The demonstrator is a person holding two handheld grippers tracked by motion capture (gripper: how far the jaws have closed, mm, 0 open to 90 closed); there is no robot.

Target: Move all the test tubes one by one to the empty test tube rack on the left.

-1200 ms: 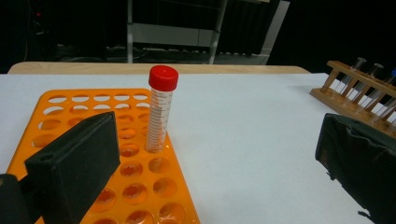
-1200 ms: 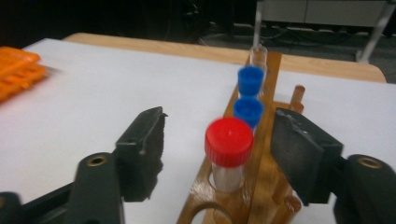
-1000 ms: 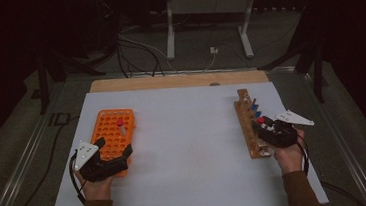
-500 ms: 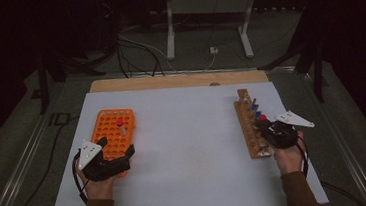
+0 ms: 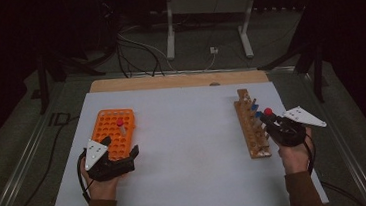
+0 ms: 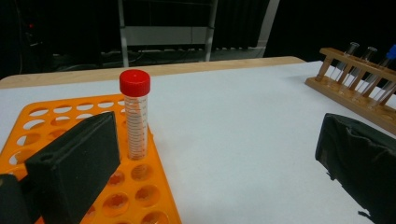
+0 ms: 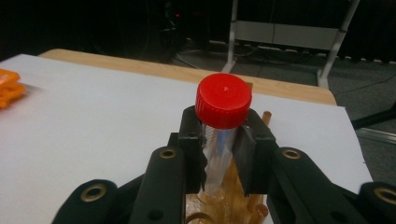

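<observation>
An orange tube rack (image 5: pixel 115 132) (image 6: pixel 70 140) lies on the left of the white table, with one red-capped tube (image 5: pixel 121 126) (image 6: pixel 135 119) standing upright in it. My left gripper (image 5: pixel 120 151) (image 6: pixel 219 168) stands open at the rack's near end, one jaw over the rack, the other over bare table. On the right lies a wooden rack (image 5: pixel 251 123) (image 6: pixel 359 86) holding several clear tubes. My right gripper (image 5: pixel 268 119) (image 7: pixel 223 156) is shut on a red-capped tube (image 5: pixel 268 111) (image 7: pixel 222 126), held upright just above the wooden rack (image 7: pixel 224 205).
The white table top (image 5: pixel 190 147) ends in a wooden strip (image 5: pixel 179 80) at the far edge. Beyond it stand a metal stand (image 5: pixel 206 18) and cables (image 5: pixel 136 49) on the dark floor.
My right gripper has lifted slightly off the wooden rack with the red-capped tube and drifted right. My left gripper slid back toward the rack's near end.
</observation>
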